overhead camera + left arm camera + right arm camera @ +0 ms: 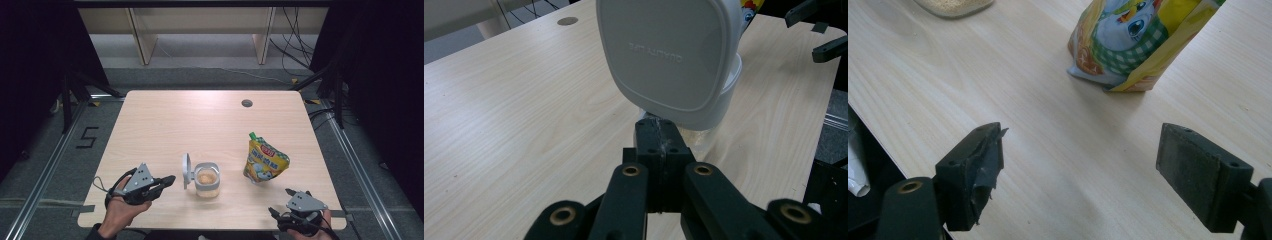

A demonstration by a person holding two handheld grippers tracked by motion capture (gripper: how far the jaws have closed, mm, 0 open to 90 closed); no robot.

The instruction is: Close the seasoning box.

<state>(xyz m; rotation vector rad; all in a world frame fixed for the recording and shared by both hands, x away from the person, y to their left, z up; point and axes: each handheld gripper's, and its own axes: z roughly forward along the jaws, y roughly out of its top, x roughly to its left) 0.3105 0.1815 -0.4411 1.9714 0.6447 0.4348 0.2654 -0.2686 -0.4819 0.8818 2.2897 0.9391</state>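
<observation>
1. The surface point(165, 125) is a pale wood tabletop that carries two things near its front edge: a yellow stand-up pouch point(265, 160) with a green cap on the right, and a small clear container point(206, 179) to its left, near the middle.
2. The pouch stands upright and untouched, well apart from both grippers; judging by that, any work with it is still to come.
3. The container holds a tan, grainy filling, and its white hinged lid point(186, 171) is swung open and stands upright on the container's left side. The opening step therefore looks done; pouring or filling looks like what remains.
4. The right gripper point(281, 202) waits at the front edge of the surface, just short of the pouch, with its fingers point(979, 165) wide apart and nothing between them.
5. The left gripper point(170, 179) points at the raised lid from the left. Its fingers point(659, 145) are pressed together on nothing, their tips just short of the lid's lower edge, so it seems to have finished with the lid.
</observation>
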